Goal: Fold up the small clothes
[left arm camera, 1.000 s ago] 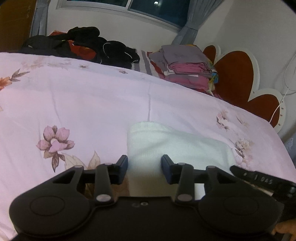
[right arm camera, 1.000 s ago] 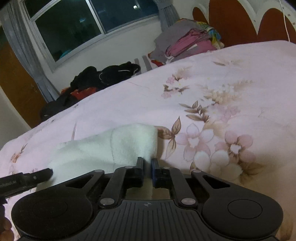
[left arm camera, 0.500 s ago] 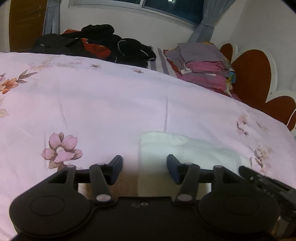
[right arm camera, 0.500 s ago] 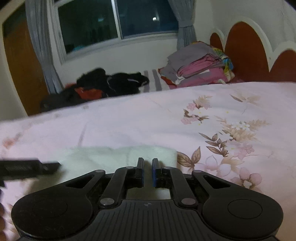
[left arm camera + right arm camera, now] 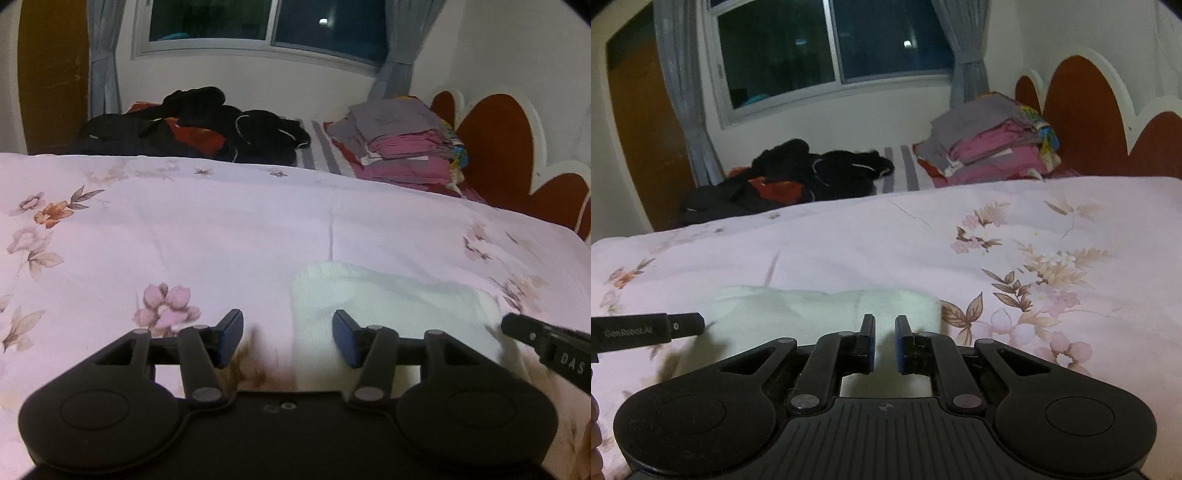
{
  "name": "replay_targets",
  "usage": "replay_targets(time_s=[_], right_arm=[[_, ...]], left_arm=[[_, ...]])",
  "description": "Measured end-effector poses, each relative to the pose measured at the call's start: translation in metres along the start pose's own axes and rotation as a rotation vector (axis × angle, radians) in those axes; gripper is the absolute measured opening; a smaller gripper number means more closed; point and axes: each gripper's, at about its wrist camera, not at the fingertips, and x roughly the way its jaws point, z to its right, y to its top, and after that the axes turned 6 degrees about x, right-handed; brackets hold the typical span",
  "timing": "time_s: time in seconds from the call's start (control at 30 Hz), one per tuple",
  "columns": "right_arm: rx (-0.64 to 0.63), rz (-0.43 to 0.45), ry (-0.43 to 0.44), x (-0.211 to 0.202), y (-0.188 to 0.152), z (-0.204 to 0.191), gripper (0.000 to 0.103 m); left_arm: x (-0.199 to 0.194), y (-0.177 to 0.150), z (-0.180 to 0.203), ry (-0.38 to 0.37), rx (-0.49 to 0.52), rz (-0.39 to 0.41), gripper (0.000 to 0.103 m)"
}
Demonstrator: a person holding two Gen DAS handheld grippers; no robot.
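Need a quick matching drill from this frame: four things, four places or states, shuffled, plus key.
Things:
1. white garment
2. left gripper
3. black clothes pile
4. folded pink and grey stack

States or places:
A. next to the red headboard
B. jaws wide apart
C. flat on the floral sheet, near both grippers
D. heaped under the window

Pairs: 1-C, 2-B, 3-D, 4-A

The bed cover (image 5: 221,229) is pale pink with scattered pink flowers and brown leaves, and the small garment (image 5: 388,299) on it is plain white. Behind lie a black and red clothes heap (image 5: 199,125) and a grey and magenta folded stack (image 5: 402,144), before a red-brown, white-edged headboard (image 5: 495,147).
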Motion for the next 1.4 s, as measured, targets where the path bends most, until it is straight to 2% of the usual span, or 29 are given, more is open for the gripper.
replay_targets(time_s=[0.13,0.27,0.33,0.4,0.43,0.53,0.73,0.97,1.1,1.23,1.4], right_arm=[[-0.025,-0.001,0.020,-0.020,-0.015,-0.007,0.009],[-0.071,-0.047,0.017,-0.026,-0.040,-0.013,0.009],[-0.097,-0.057,0.000,-0.020,-0.048,-0.011,0.009],[-0.061,-0.066,-0.002,-0.019,-0.047,-0.005,0.010],[-0.042,-0.073,-0.007,-0.022,-0.044,-0.005,0.010],[-0.053,-0.044,0.010,-0.041,-0.041,-0.009,0.010],[-0.058,-0.072,0.018,-0.072,-0.069,-0.016,0.010],[-0.073,-0.138,-0.045,-0.084,-0.105,-0.015,0.010],[-0.085,-0.145,-0.108,-0.096,-0.110,-0.019,0.010],[-0.072,-0.170,-0.140,-0.100,-0.123,-0.017,0.010],[-0.023,-0.172,-0.167,-0.109,-0.122,-0.021,0.010]], left_arm=[[-0.015,-0.016,0.001,-0.032,0.017,-0.017,0.052],[-0.018,-0.034,0.003,-0.033,0.040,-0.029,0.053],[-0.015,-0.036,0.000,-0.039,0.035,-0.042,0.057],[-0.016,-0.034,-0.002,-0.025,0.041,-0.048,0.058],[-0.020,-0.032,-0.002,-0.025,0.038,-0.050,0.055],[-0.036,-0.036,-0.002,-0.043,0.062,-0.039,0.054],[-0.048,-0.067,-0.003,-0.094,0.077,-0.086,0.054],[-0.056,-0.089,-0.002,-0.108,0.082,-0.119,0.054],[-0.065,-0.094,-0.001,-0.113,0.111,-0.134,0.054],[-0.071,-0.100,0.002,-0.113,0.134,-0.143,0.054],[-0.072,-0.102,0.004,-0.113,0.175,-0.140,0.054]])
